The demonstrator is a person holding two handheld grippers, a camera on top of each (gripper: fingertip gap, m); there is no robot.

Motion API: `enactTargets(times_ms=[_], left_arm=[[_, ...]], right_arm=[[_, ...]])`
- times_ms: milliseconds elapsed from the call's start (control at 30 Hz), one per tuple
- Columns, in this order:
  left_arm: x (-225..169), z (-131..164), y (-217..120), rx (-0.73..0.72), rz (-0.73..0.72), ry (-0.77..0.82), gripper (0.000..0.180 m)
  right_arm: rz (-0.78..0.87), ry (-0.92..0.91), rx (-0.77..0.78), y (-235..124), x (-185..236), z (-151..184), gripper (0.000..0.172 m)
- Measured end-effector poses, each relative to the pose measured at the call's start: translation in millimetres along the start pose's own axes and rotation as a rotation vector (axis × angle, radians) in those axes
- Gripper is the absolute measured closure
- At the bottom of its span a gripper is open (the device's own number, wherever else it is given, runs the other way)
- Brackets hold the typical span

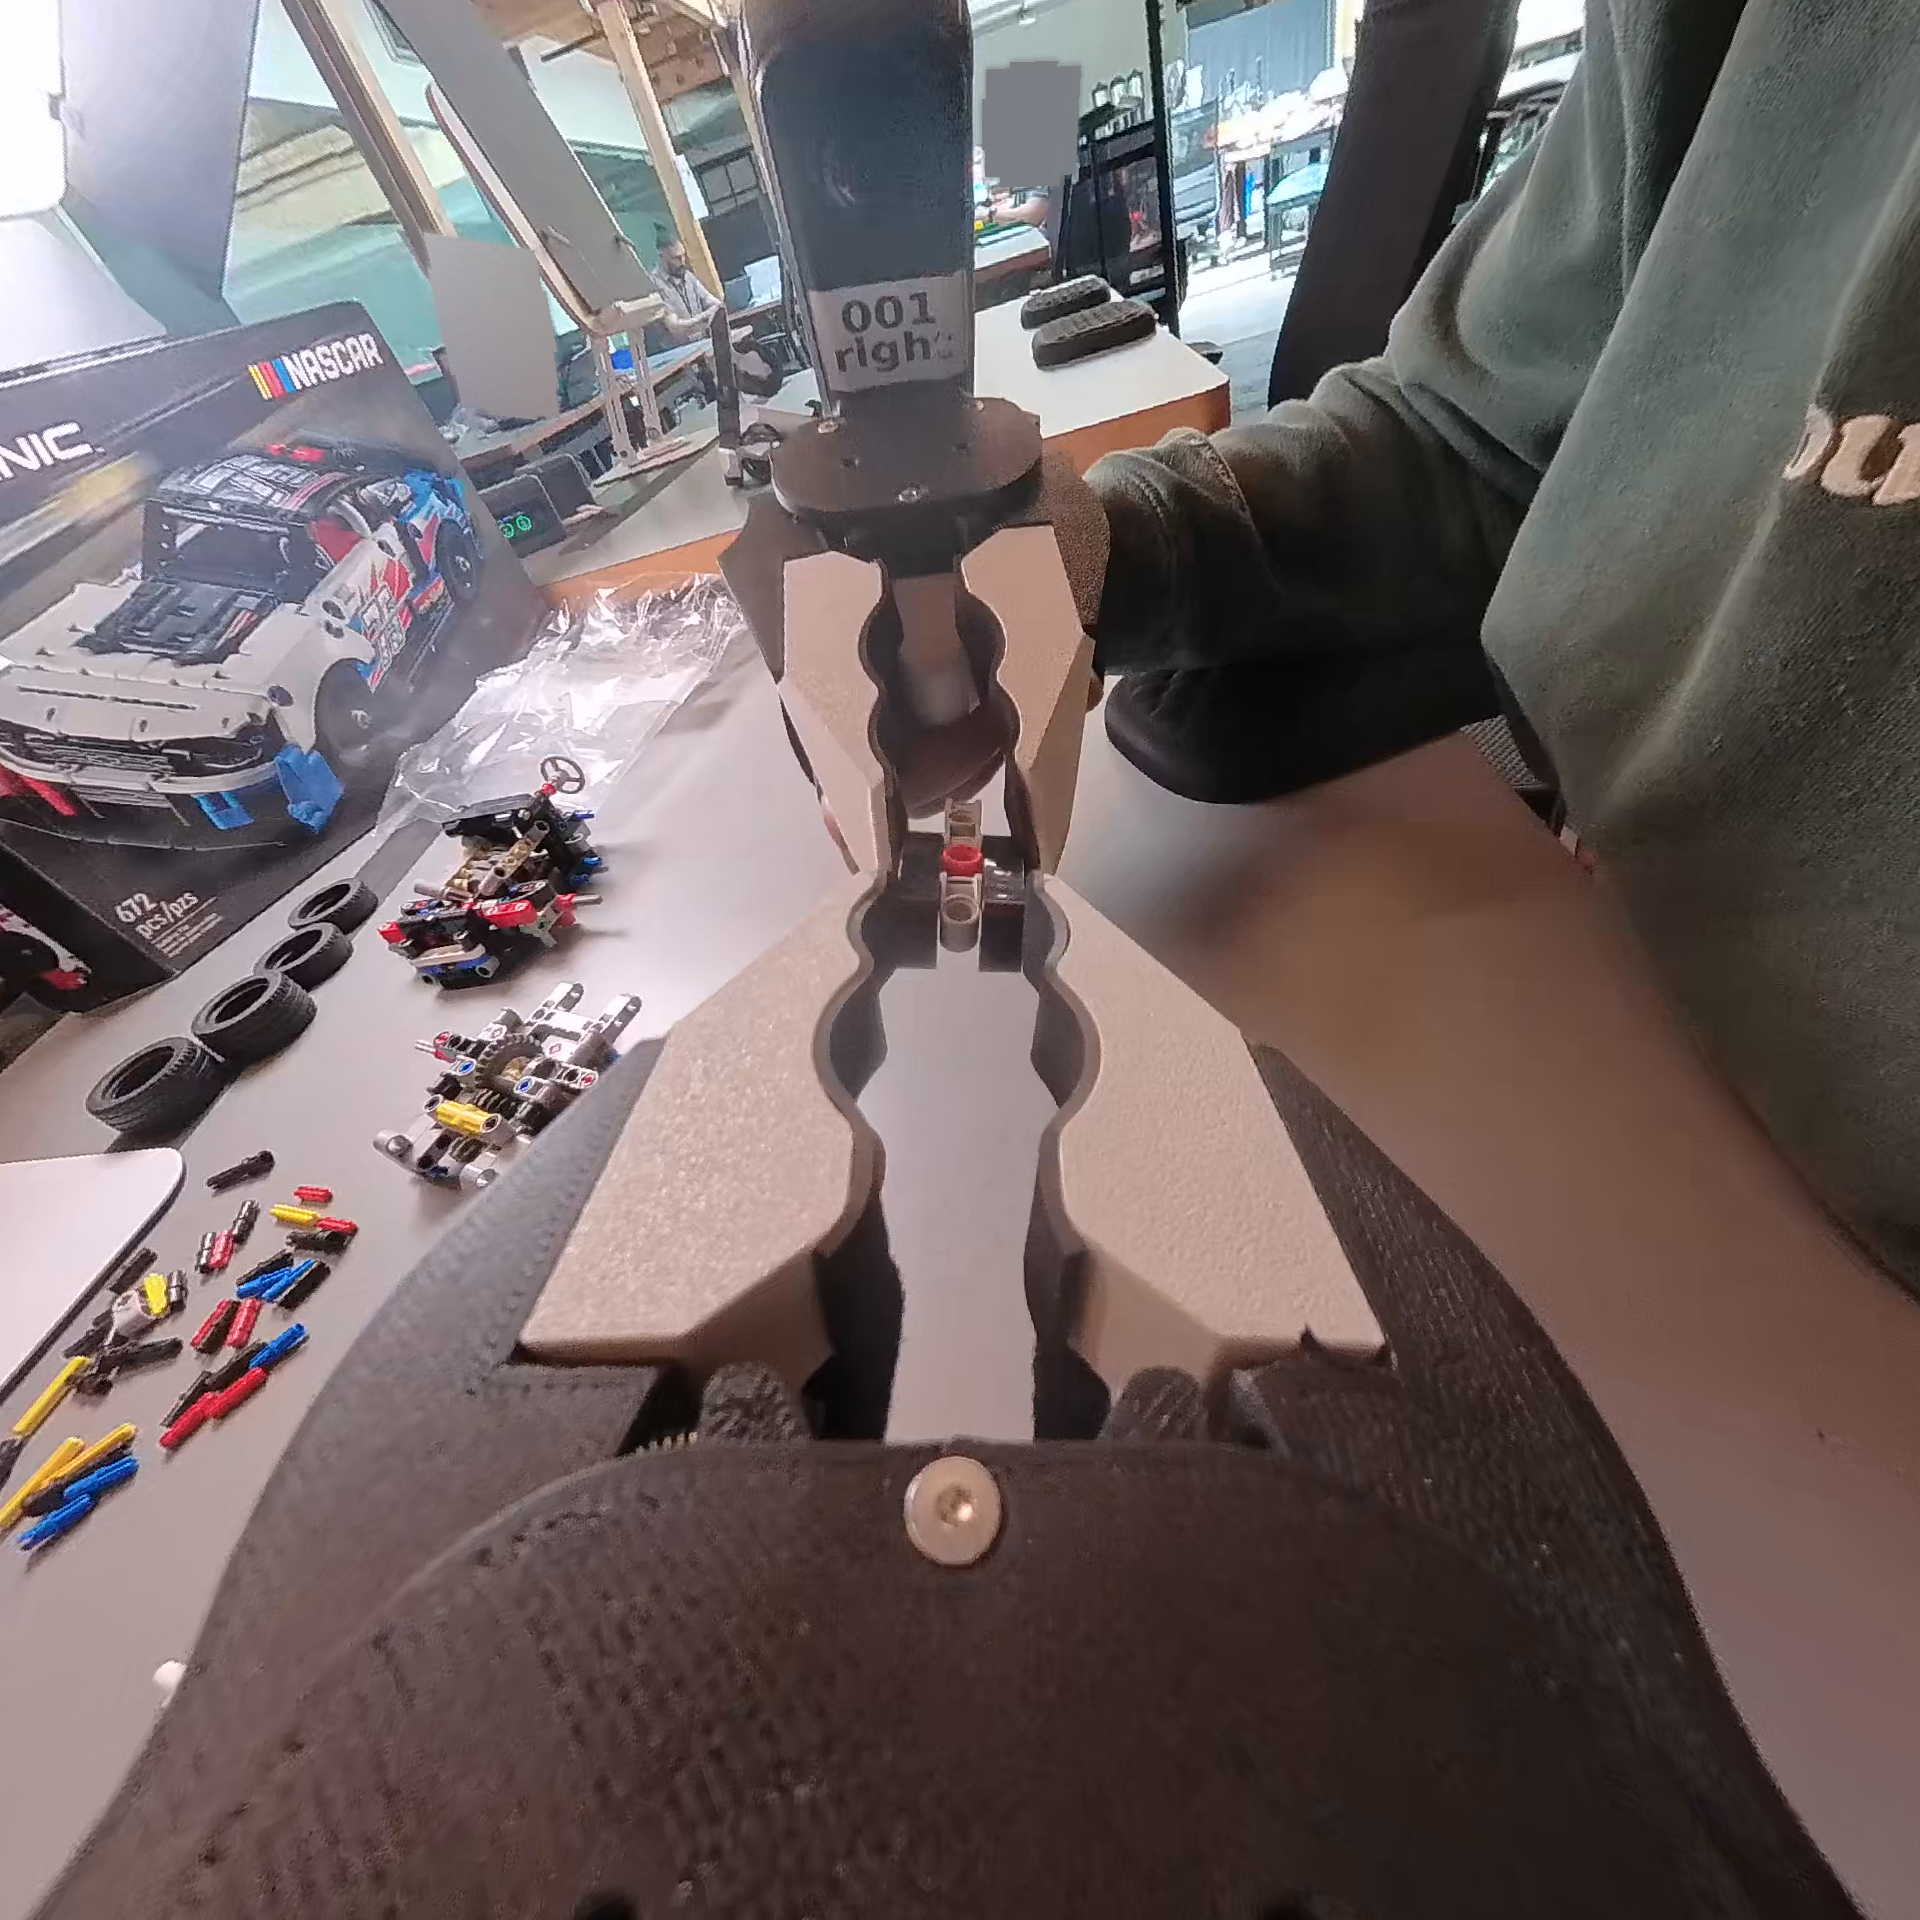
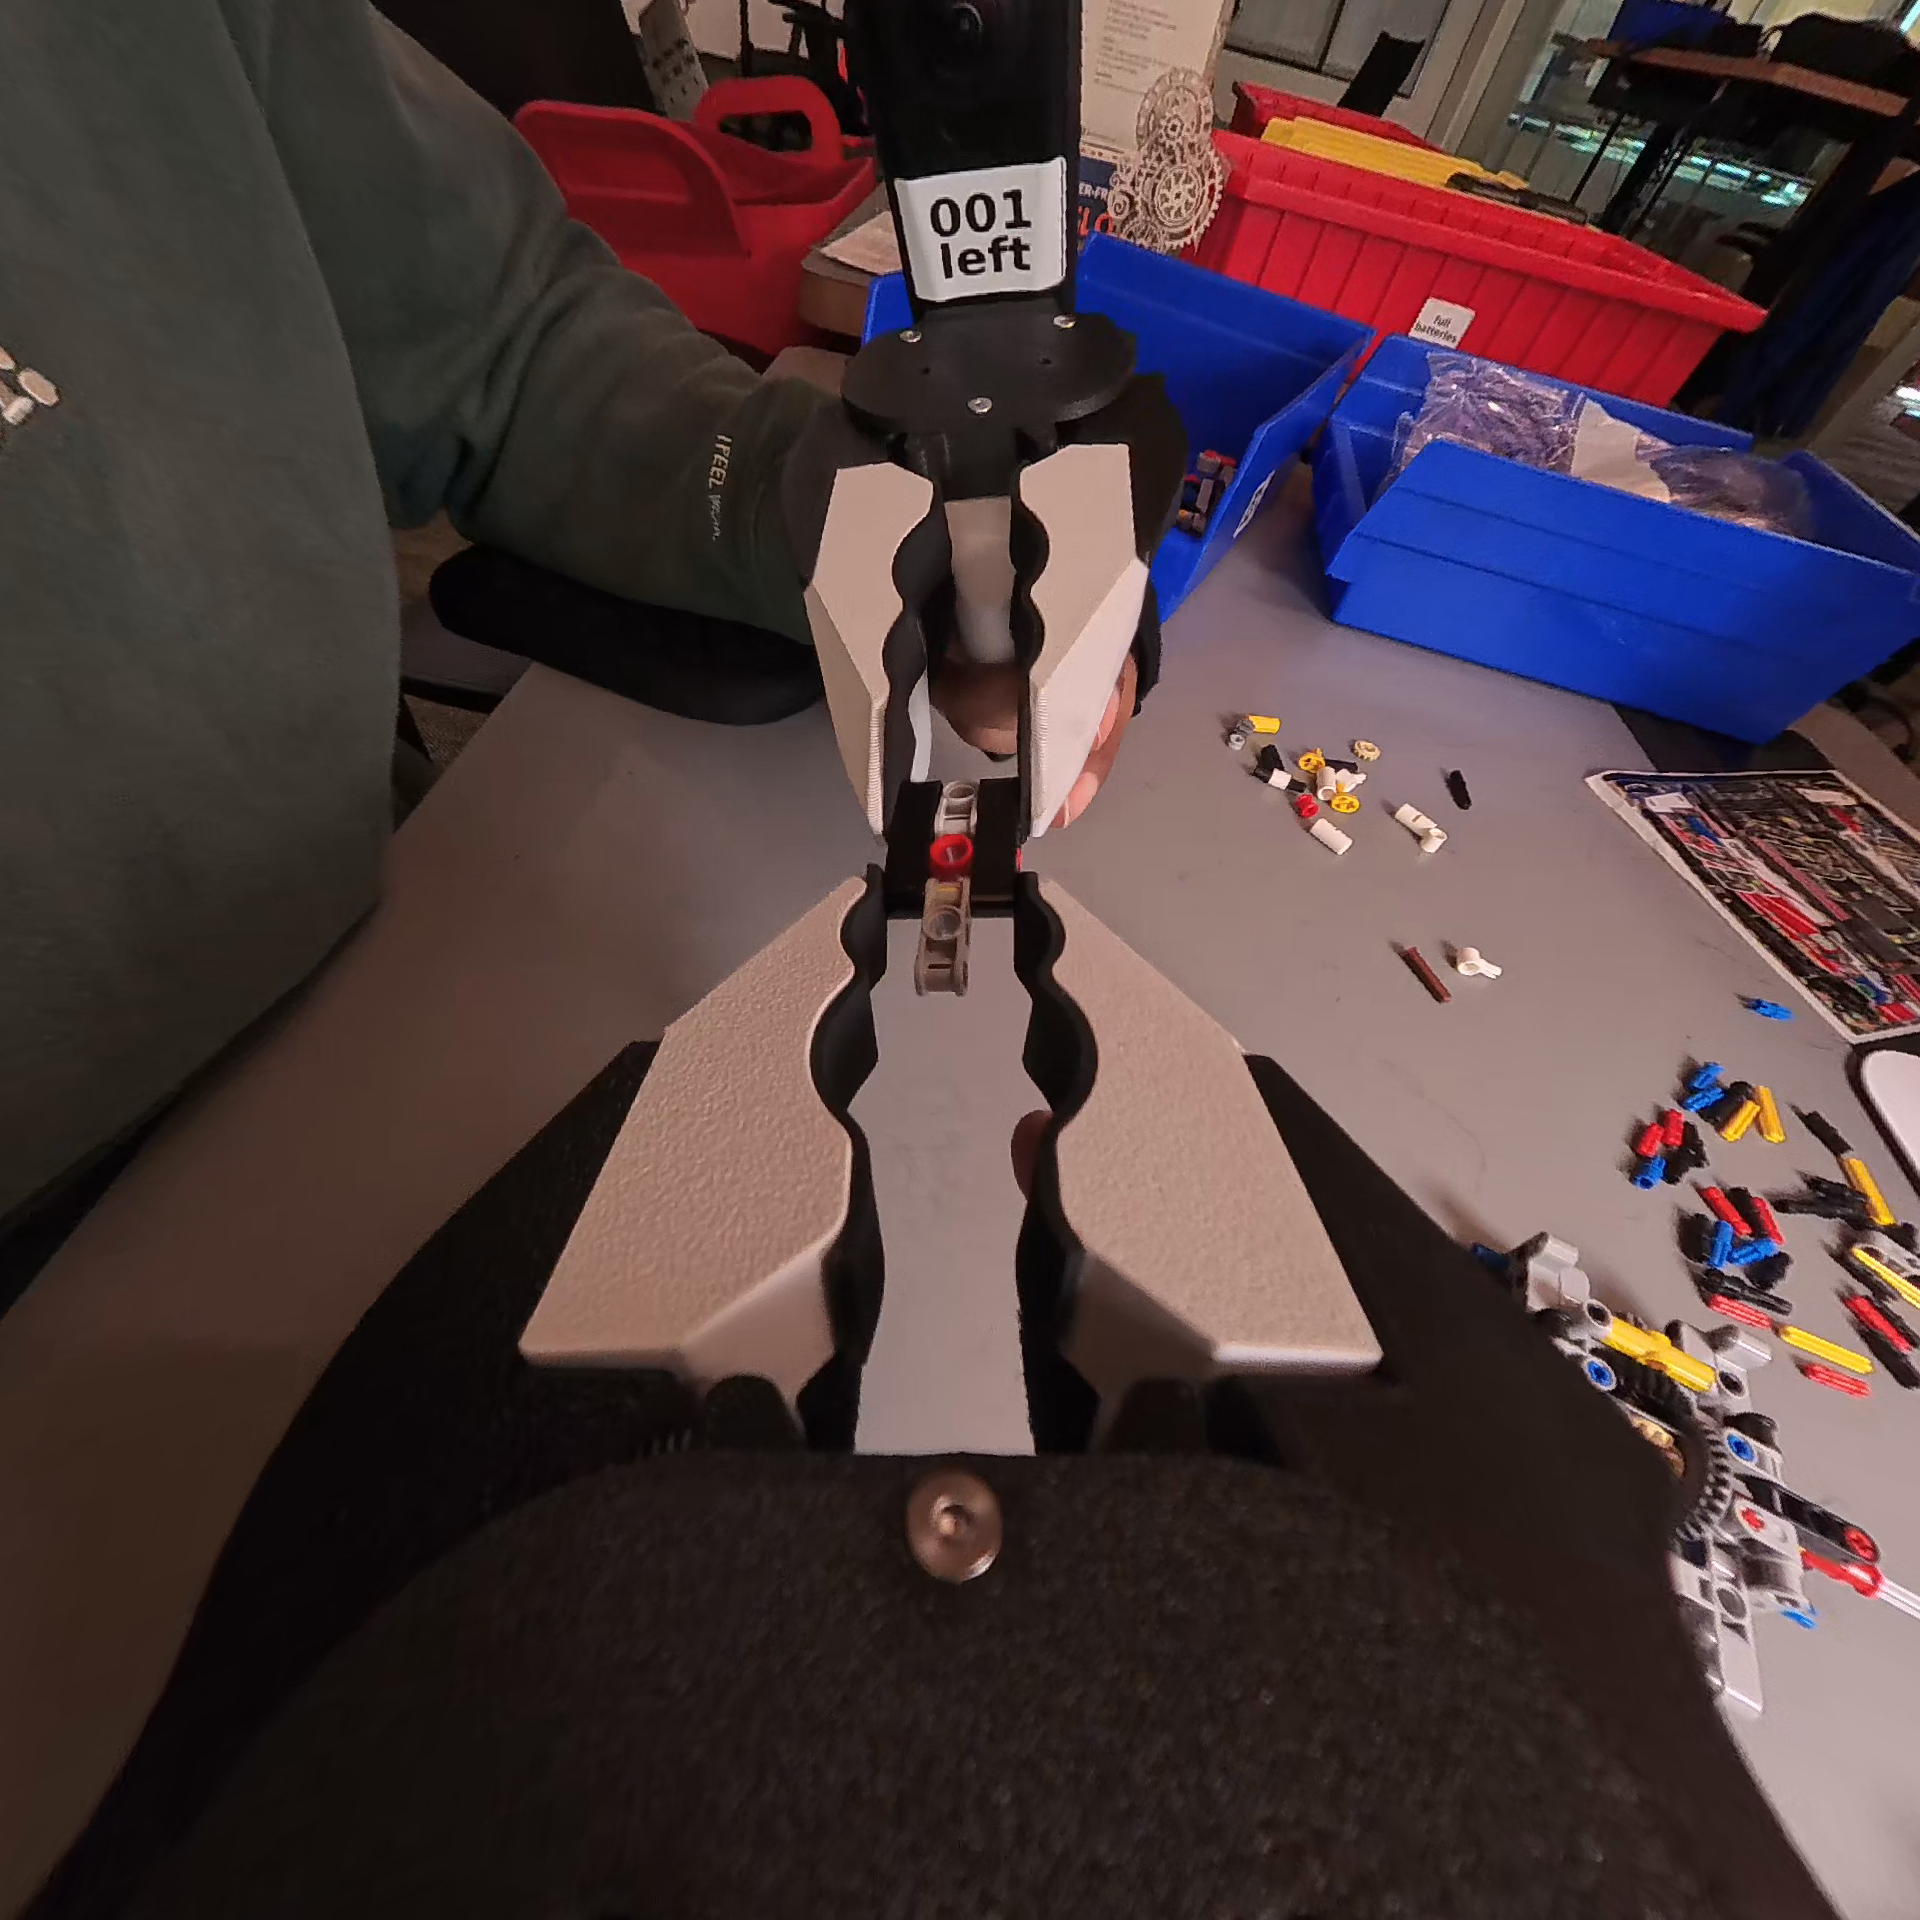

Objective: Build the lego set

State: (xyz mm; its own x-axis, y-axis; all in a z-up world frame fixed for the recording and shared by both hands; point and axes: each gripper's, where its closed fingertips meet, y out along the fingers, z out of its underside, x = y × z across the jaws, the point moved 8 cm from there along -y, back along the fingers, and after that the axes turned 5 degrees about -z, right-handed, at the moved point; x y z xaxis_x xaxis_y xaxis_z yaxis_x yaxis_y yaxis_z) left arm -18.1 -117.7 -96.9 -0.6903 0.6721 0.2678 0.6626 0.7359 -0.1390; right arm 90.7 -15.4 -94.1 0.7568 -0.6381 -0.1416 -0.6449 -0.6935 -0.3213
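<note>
Clamping the same small brick assembly (image 1: 961,896) from opposite ends, the left gripper (image 1: 958,914) and the right gripper (image 2: 951,894) meet tip to tip above the grey table (image 2: 1299,935); each pair of tongs presses on the black side blocks, with a grey pin-holed beam and a red bushing (image 2: 950,854) showing between them; the assembly hangs at twelve o'clock from either camera, just off the tabletop.

Around the left gripper: at nine o'clock, two half-built chassis modules (image 1: 488,883), a row of black tyres (image 1: 249,1013) and the printed model-car box (image 1: 229,623); at eight o'clock, loose pins (image 1: 208,1309) in red, blue, yellow and black. Around the right gripper: at two o'clock, small white and yellow parts (image 2: 1320,784) and blue bins (image 2: 1600,561); at three o'clock, a sheet of printed instructions (image 2: 1787,883).

Risk, as a judgement: both grips sit on narrow ends of one piece; a twist or pull between the hands could pop the blocks off the beam, or let the piece slip and fall among the loose pins.
</note>
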Motion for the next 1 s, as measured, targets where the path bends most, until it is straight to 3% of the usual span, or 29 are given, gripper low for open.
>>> enactTargets(times_ms=[167, 400, 600, 733, 867, 1000], left_arm=[[8, 10, 1, -0.008, -0.019, -0.091, 0.157], [27, 23, 0, -0.044, 0.030, -0.440, 0.138], [27, 25, 6, -0.054, 0.083, -0.605, 0.159], [28, 26, 7, -0.026, 0.039, -0.538, 0.161], [26, 25, 4, -0.016, -0.053, -0.355, 0.166], [19, 24, 7, 0.040, -0.115, -0.165, 0.166]], right_arm=[[0.066, -0.029, 0.018, 1, -5, 5, 0.148], [0.232, -0.220, 0.022, -4, -9, 1, 0.147], [0.287, -0.354, 0.118, 4, -4, 2, 0.148], [0.309, -0.341, 0.162, 5, -6, 6, 0.145], [0.183, -0.068, 0.047, -4, -13, 10, 0.142], [0.126, 0.045, -0.040, -7, -16, 12, 0.152]])
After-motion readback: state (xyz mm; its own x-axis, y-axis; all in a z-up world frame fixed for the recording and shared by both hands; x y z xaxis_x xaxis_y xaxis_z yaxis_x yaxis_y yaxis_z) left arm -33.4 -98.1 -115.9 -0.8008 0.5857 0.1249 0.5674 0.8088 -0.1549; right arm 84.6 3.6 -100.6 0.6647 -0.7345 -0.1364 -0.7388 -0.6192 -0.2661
